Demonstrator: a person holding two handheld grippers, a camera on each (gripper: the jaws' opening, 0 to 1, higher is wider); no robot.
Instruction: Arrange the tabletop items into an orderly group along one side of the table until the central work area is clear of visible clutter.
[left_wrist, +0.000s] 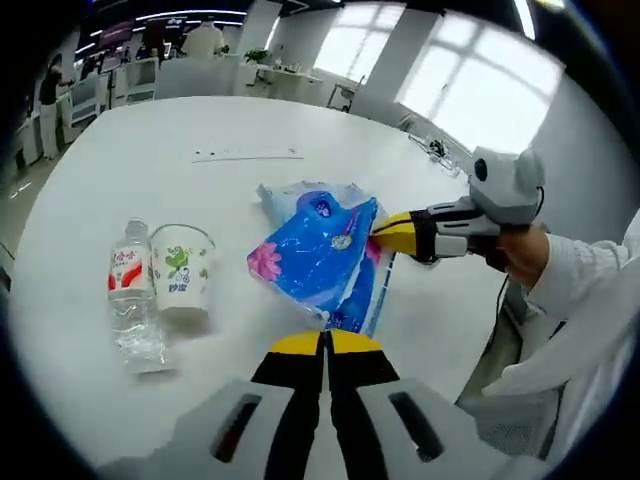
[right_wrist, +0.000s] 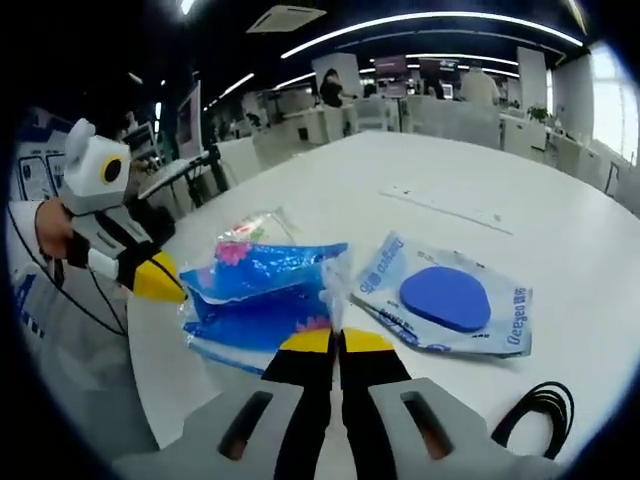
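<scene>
The blue floral packet (left_wrist: 325, 262) lies on the white table (left_wrist: 150, 150) just ahead of both grippers, a soft plastic pack with a crinkled clear end. In the left gripper view the right gripper (left_wrist: 382, 235) comes in from 3 o'clock, its yellow tips closed together on the packet's edge. In the right gripper view that gripper's own jaws (right_wrist: 335, 340) stand pressed together at the packet's (right_wrist: 262, 295) near edge, pinching a fold of film. The left gripper (left_wrist: 325, 343) has its jaws shut with nothing between them, just beside the packet's near corner; in the right gripper view it (right_wrist: 170, 285) touches the packet at 9 o'clock.

The step in hand looks like dragging this packet toward a side. A slow, low pull would suit the slack film, with the left tips steadying the far edge so the pack slides flat instead of bunching.

At 9 o'clock in the left gripper view stand a paper cup (left_wrist: 183, 270) and, touching it, a water bottle (left_wrist: 130, 295). In the right gripper view a clear sachet with a blue pad (right_wrist: 447, 303) lies at 3 o'clock of the packet, and a black cable loop (right_wrist: 535, 410) at 5 o'clock.
</scene>
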